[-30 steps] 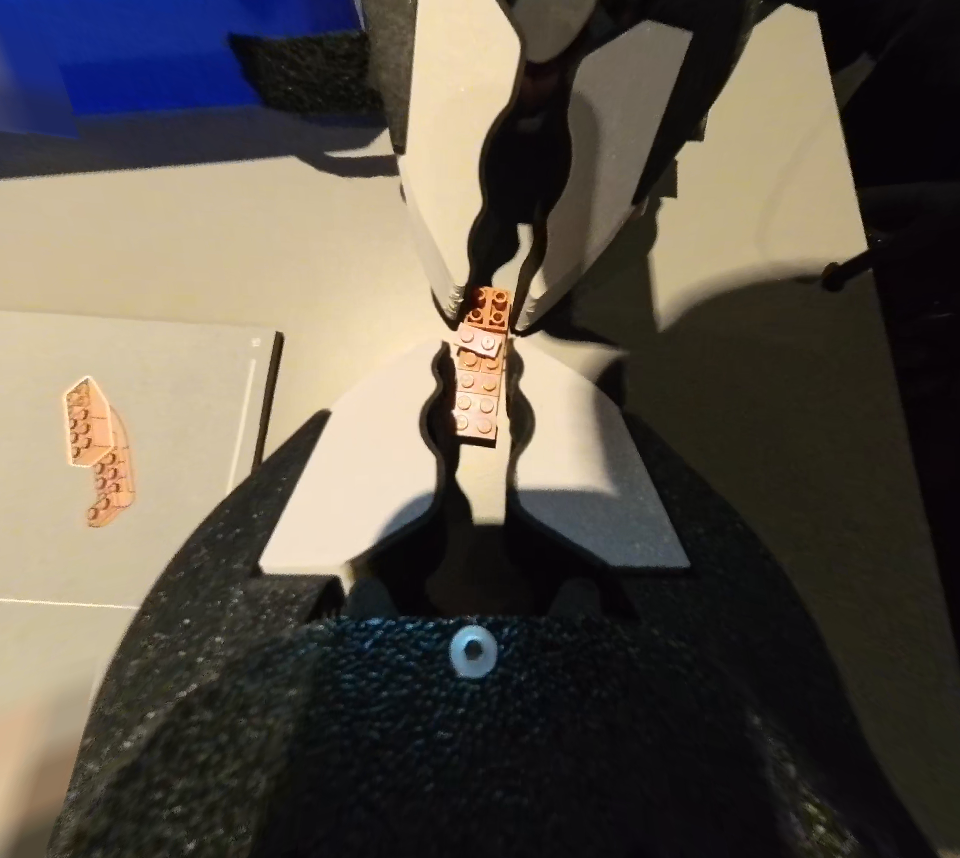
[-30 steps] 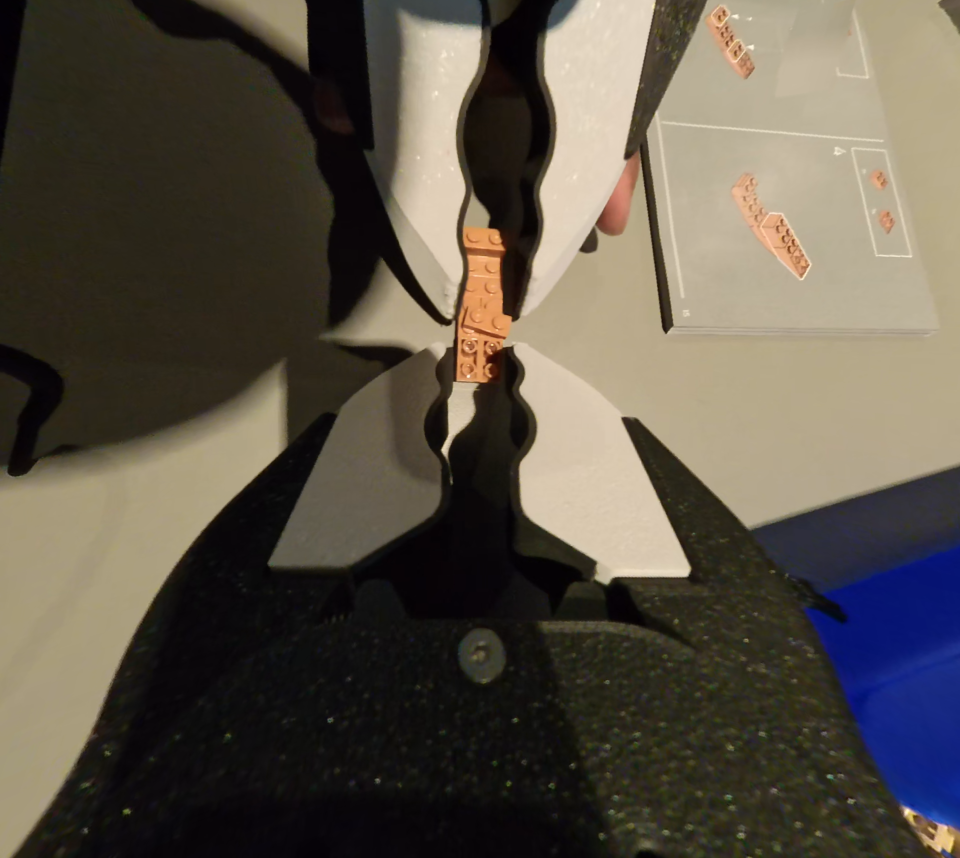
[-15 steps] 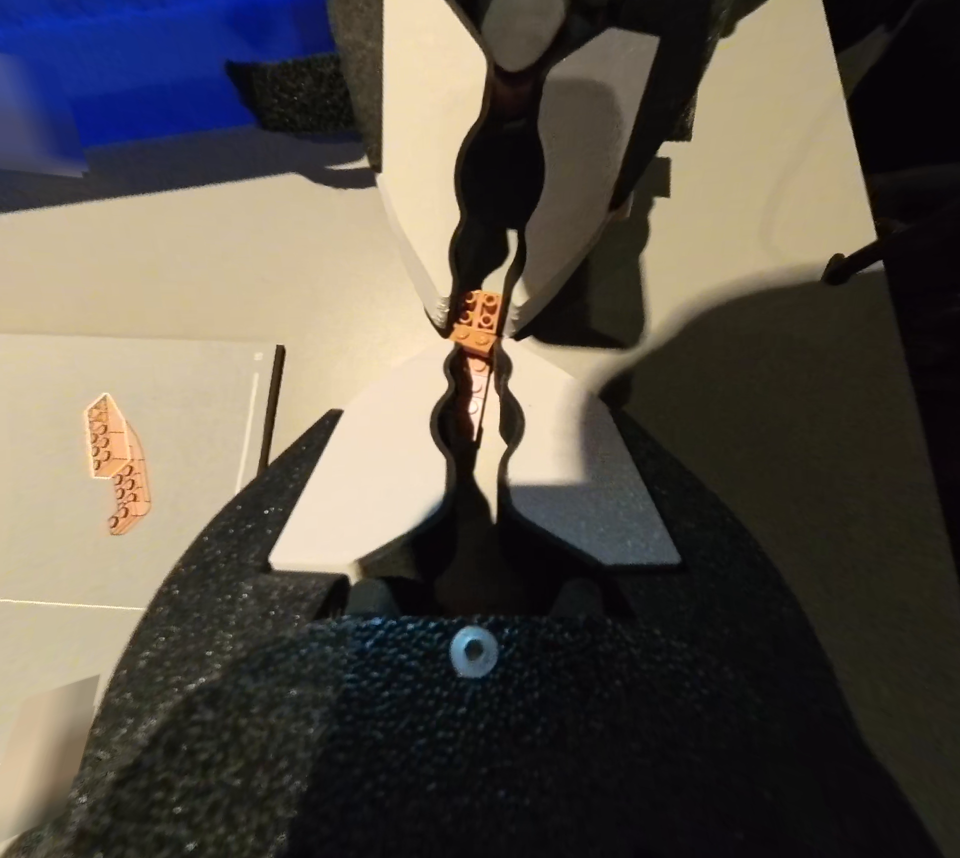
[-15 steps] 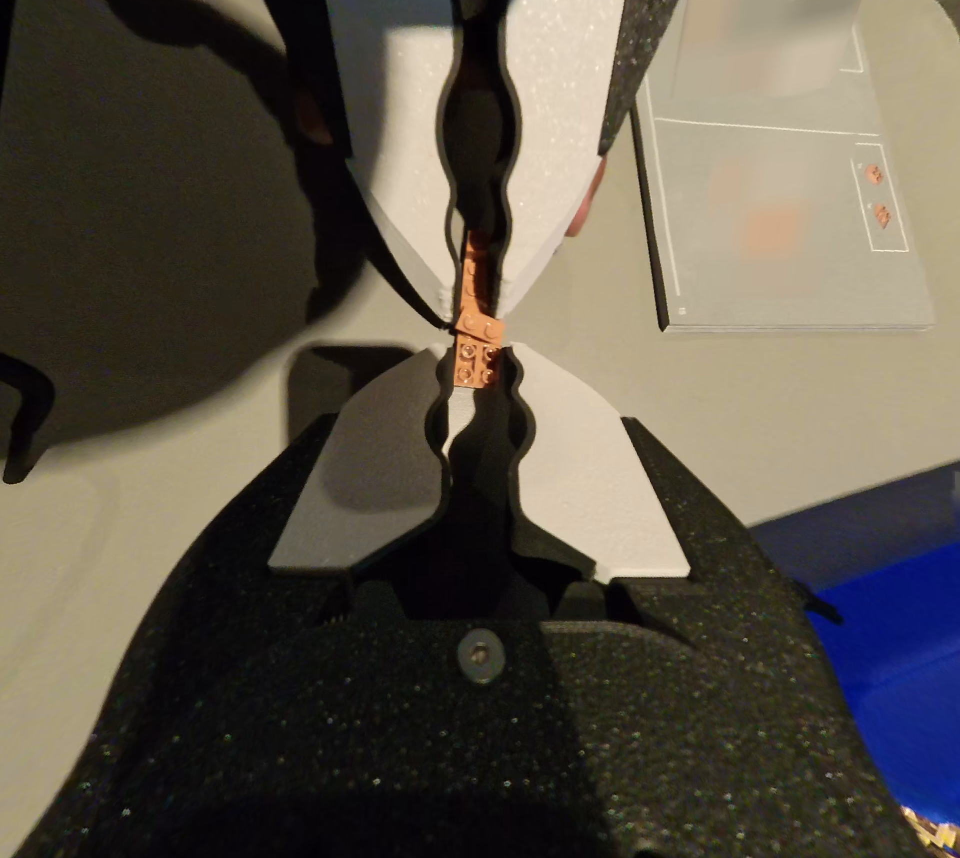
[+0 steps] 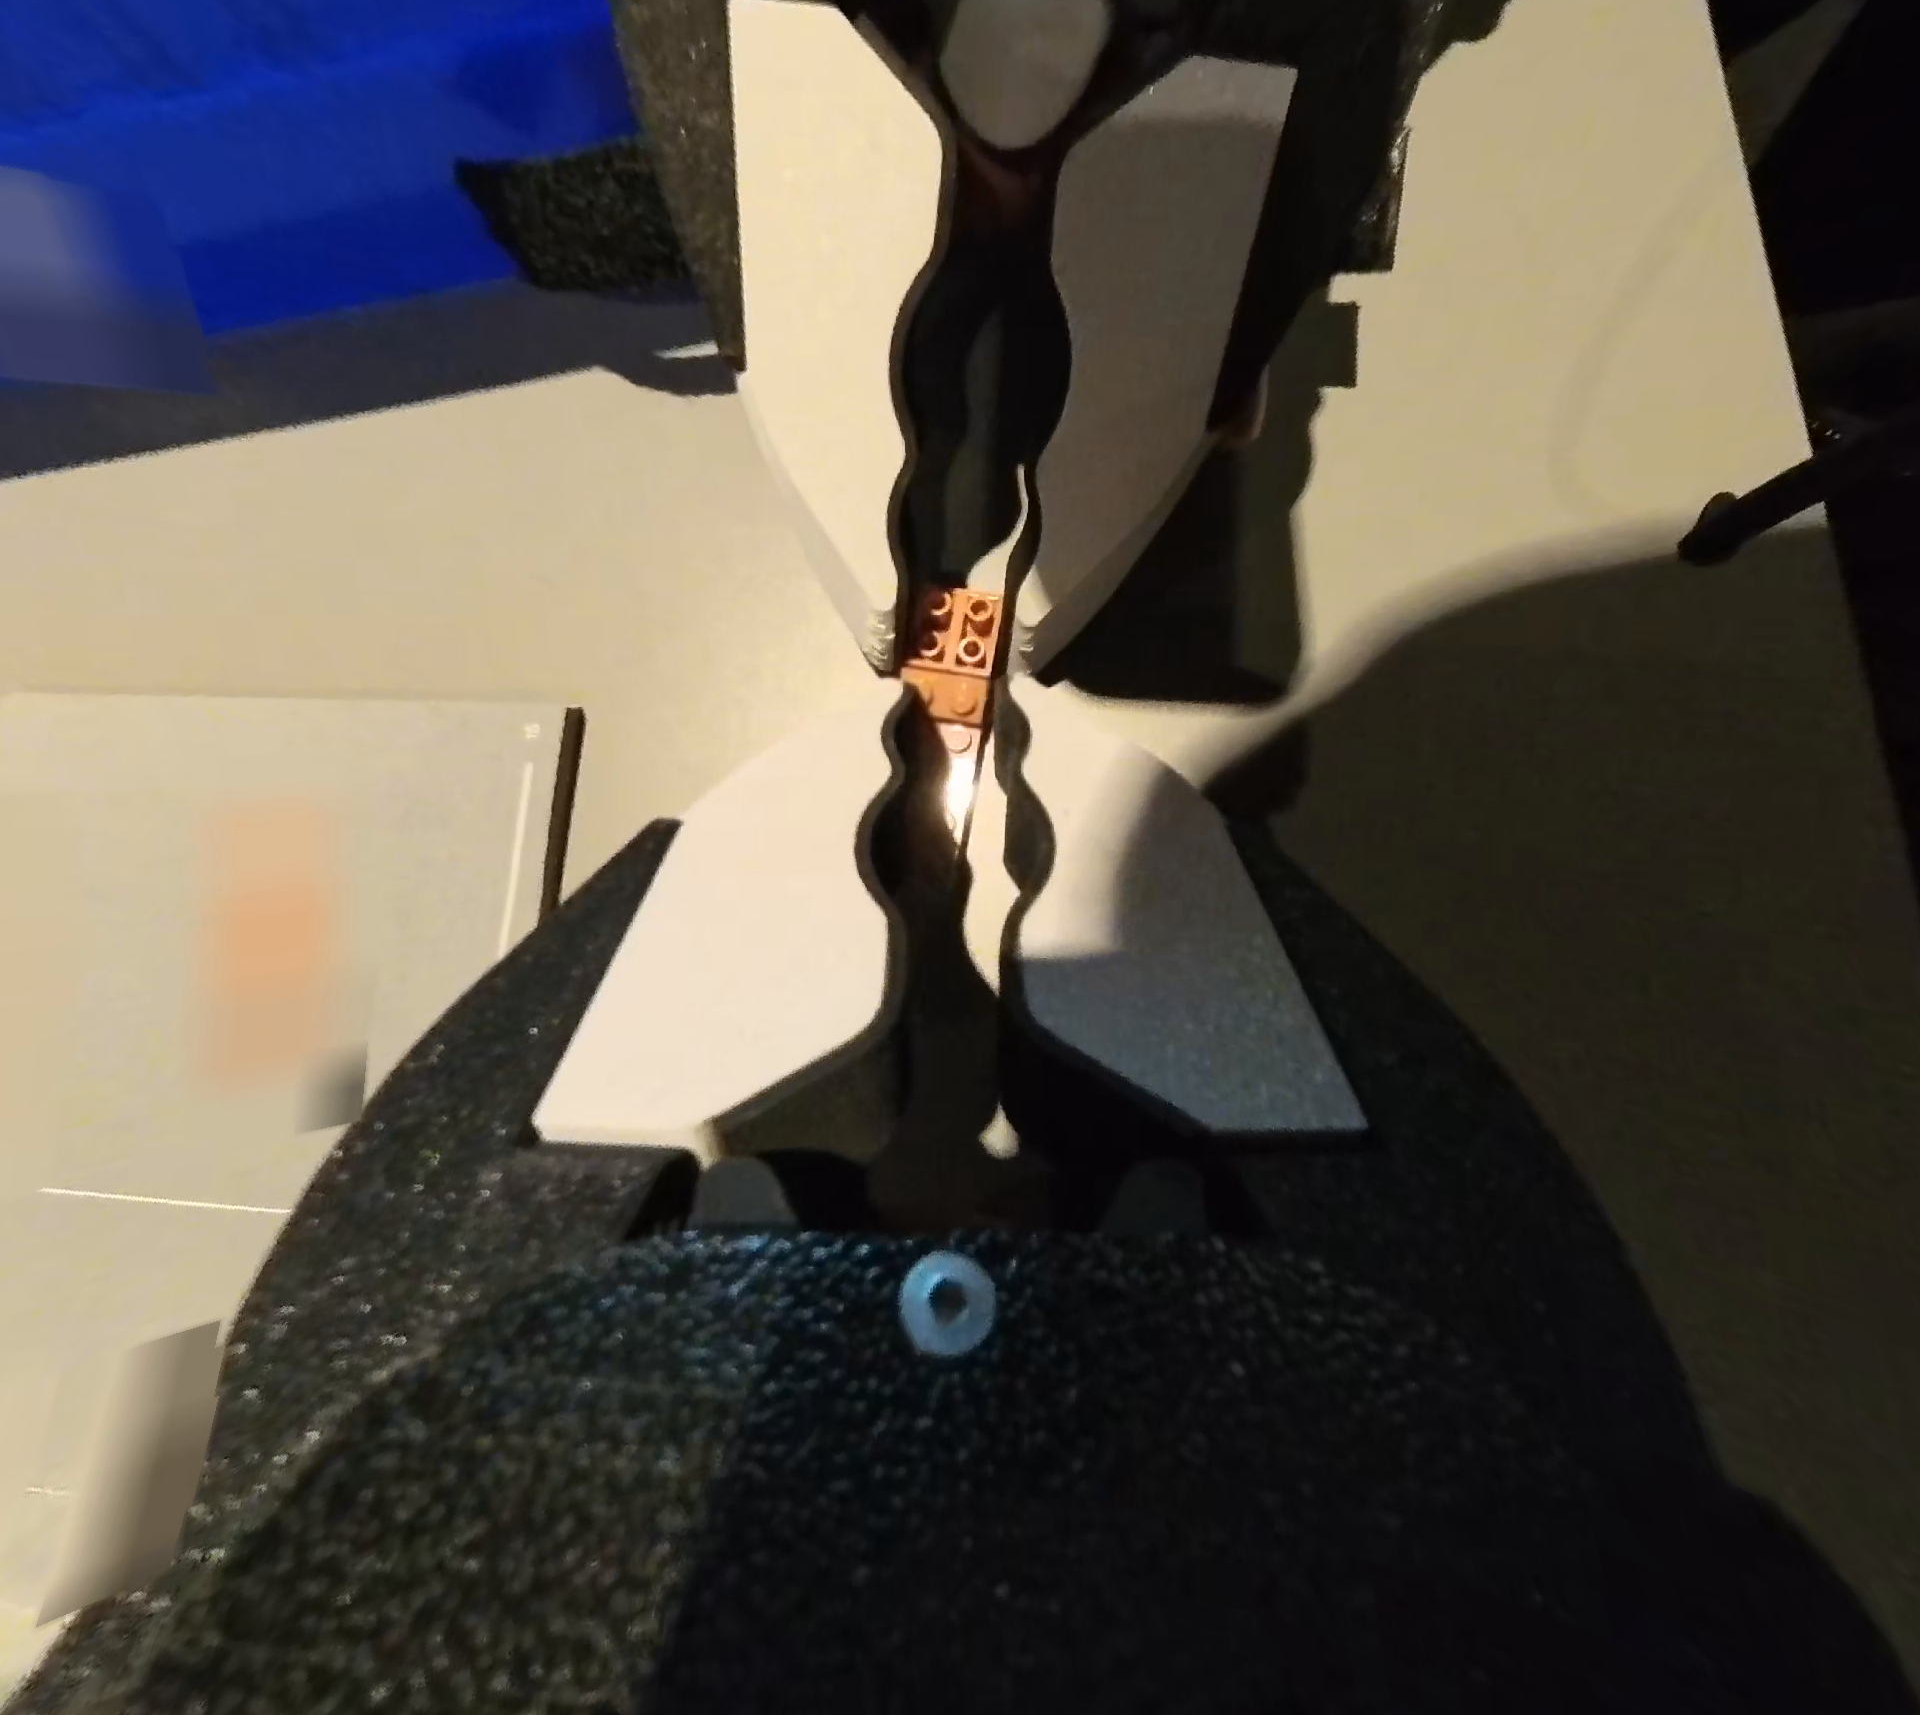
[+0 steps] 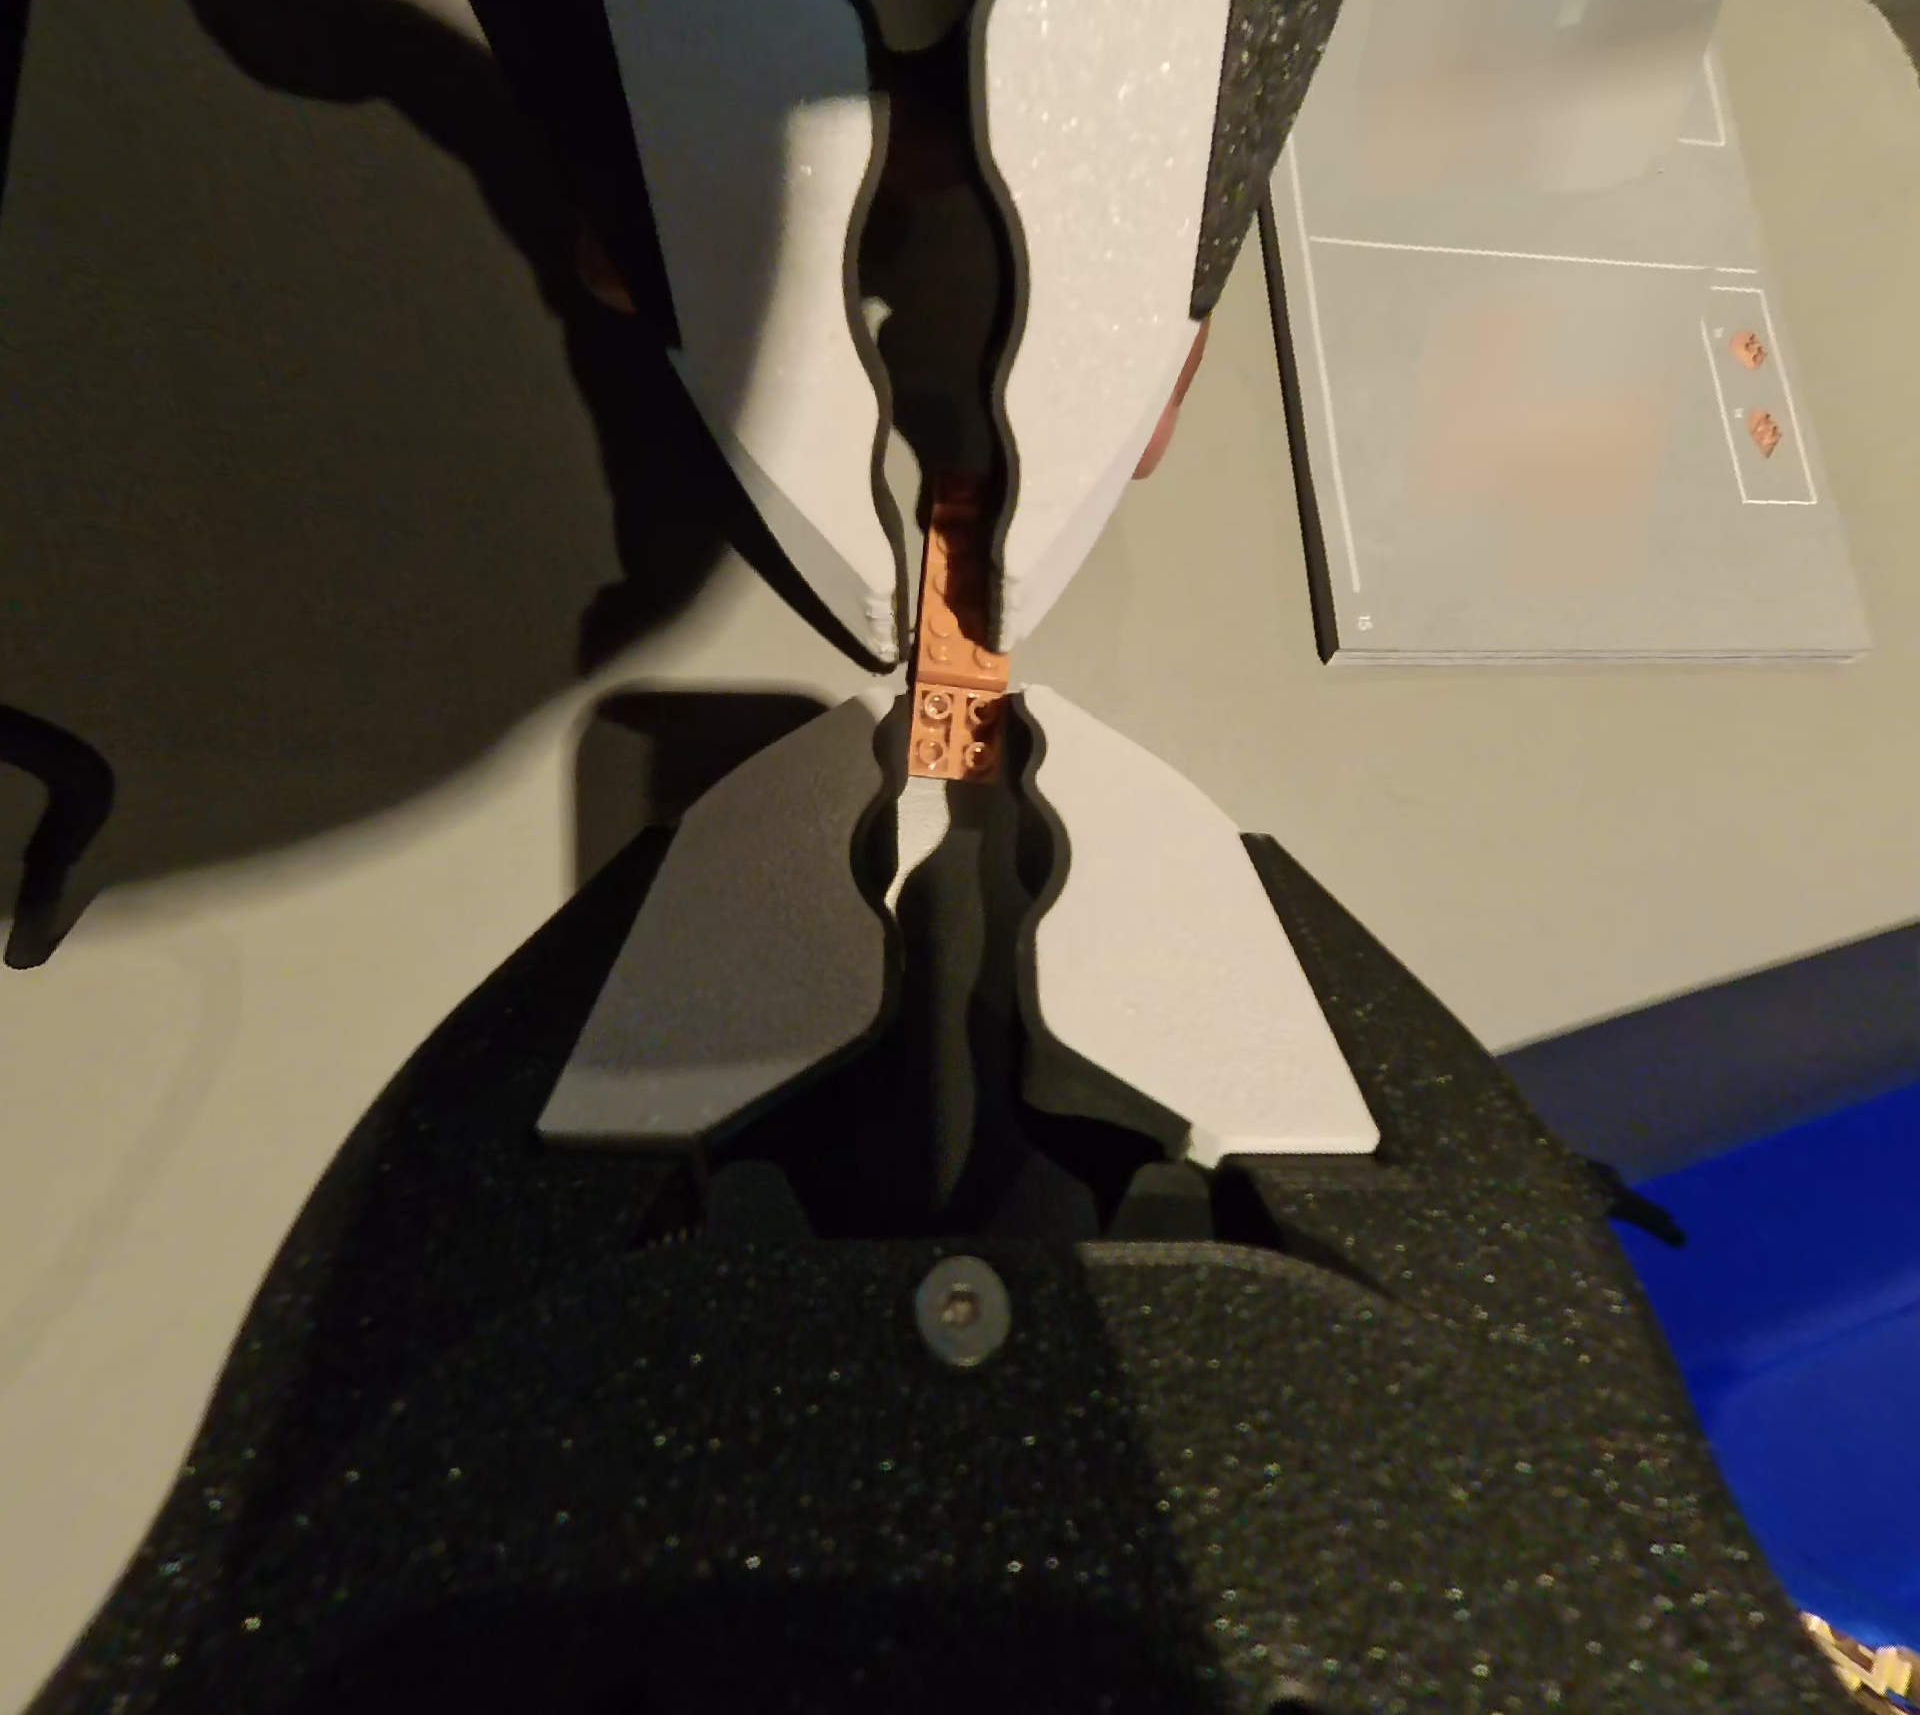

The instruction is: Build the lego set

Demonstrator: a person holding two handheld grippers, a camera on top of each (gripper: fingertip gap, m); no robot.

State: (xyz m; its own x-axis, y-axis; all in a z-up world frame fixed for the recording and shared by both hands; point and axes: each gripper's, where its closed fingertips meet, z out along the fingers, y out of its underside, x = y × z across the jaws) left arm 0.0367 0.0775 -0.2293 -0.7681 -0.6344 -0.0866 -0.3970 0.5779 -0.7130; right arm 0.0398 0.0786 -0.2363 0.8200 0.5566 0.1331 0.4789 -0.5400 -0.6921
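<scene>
My left gripper (image 5: 951,730) is shut on a long orange lego plate (image 5: 961,709), seen almost edge-on between its white fingers. My right gripper (image 6: 956,720) is shut on a small orange two-by-two brick (image 6: 956,735). The two grippers meet tip to tip above the table. The brick (image 5: 961,629) touches the outer end of the plate (image 6: 951,595). In the left wrist view the right gripper (image 5: 958,642) comes in from the top. In the right wrist view the left gripper (image 6: 945,616) comes in from the top. The joint between brick and plate is partly hidden by the fingertips.
An open instruction booklet (image 5: 260,886) lies on the grey table (image 5: 312,574), and shows in the right wrist view (image 6: 1558,470) too. A blue bin (image 5: 260,55) stands at the table's edge (image 6: 1766,1302). A person's fingertip (image 6: 1174,429) shows behind the left gripper. The grippers are tip to tip, or close to it.
The long plate has turned from face-on to nearly edge-on in my left gripper. The two grippers have drawn closer, and the small brick now sits against the plate's end.
</scene>
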